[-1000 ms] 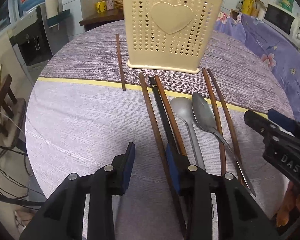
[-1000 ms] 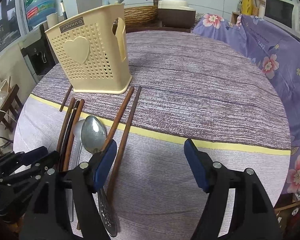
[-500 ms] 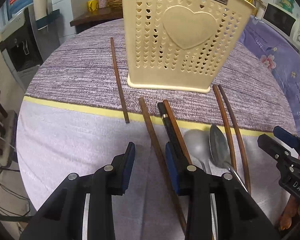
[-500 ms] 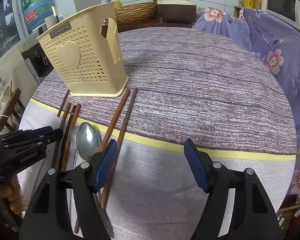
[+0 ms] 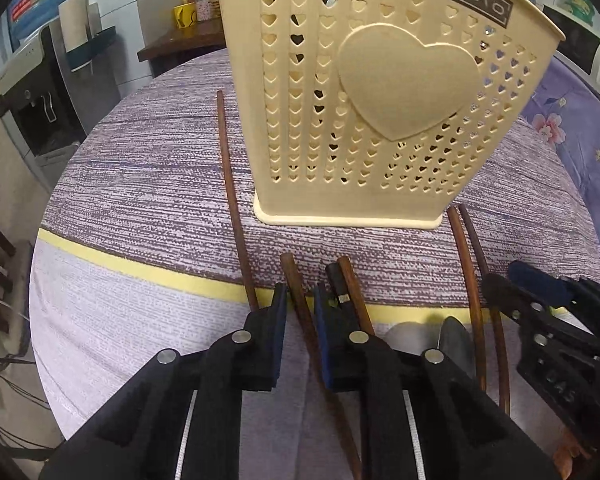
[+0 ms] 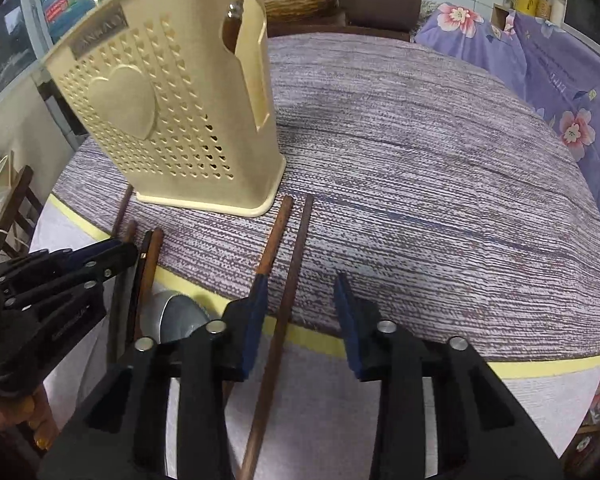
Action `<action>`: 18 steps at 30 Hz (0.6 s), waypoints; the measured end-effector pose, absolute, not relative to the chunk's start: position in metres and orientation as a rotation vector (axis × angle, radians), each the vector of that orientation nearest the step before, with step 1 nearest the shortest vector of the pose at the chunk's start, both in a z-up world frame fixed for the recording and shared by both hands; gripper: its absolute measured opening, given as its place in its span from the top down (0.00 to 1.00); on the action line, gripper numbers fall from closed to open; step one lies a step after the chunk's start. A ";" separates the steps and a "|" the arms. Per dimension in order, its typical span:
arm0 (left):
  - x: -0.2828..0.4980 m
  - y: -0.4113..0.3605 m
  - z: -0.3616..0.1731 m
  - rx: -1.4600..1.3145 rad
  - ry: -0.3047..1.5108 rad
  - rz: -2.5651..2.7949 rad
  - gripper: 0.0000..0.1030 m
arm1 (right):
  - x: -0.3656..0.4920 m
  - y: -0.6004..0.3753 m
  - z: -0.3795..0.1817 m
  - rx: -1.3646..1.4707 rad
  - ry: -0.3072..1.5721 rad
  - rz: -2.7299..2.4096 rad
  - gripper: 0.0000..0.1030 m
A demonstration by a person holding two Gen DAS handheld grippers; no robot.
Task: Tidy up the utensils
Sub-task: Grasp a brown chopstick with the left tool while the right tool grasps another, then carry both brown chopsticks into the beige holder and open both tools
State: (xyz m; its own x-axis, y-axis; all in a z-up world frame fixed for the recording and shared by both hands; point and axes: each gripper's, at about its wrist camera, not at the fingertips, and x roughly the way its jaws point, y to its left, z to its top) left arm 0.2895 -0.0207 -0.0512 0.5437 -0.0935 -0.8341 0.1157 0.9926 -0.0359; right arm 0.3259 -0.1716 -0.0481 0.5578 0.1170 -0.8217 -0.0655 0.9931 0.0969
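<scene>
Your left gripper has just been closing: its blue pads now sit tight on either side of one brown chopstick, which runs between them and on under the gripper body. It looks clamped on that stick. Just right of it lie a black chopstick and another brown chopstick, side by side; a lone thin chopstick lies to the left, along the holder's side.

Your right gripper has also just been closing, but the jaws still stand apart. One brown stick of the right pair lies between them; the gap to the right pad is clear, so no grip there. Its partner passes under the left pad.

Two spoon bowls show between the grippers, mostly hidden.

The cream heart-pattern utensil holder stands upright on the striped tablecloth, just beyond the stick tips.
</scene>
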 end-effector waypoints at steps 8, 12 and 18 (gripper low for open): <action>0.297 -0.024 -0.050 0.021 0.975 -0.128 0.90 | 0.346 -0.165 -0.051 0.031 0.938 0.050 0.89; 0.298 -0.022 -0.050 0.006 0.965 -0.128 0.90 | 0.352 -0.173 -0.051 0.071 0.929 0.069 0.93; 0.297 -0.018 -0.047 -0.050 0.946 -0.143 0.92 | 0.348 -0.193 -0.043 0.143 0.885 0.088 0.93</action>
State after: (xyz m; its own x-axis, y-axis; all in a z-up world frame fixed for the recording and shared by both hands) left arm 0.2968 -0.0182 -0.0470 0.5764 -0.1445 -0.8043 0.1005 0.9893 -0.1057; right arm 0.3483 -0.1931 -0.0431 0.6305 0.1352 -0.7643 -0.0172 0.9869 0.1603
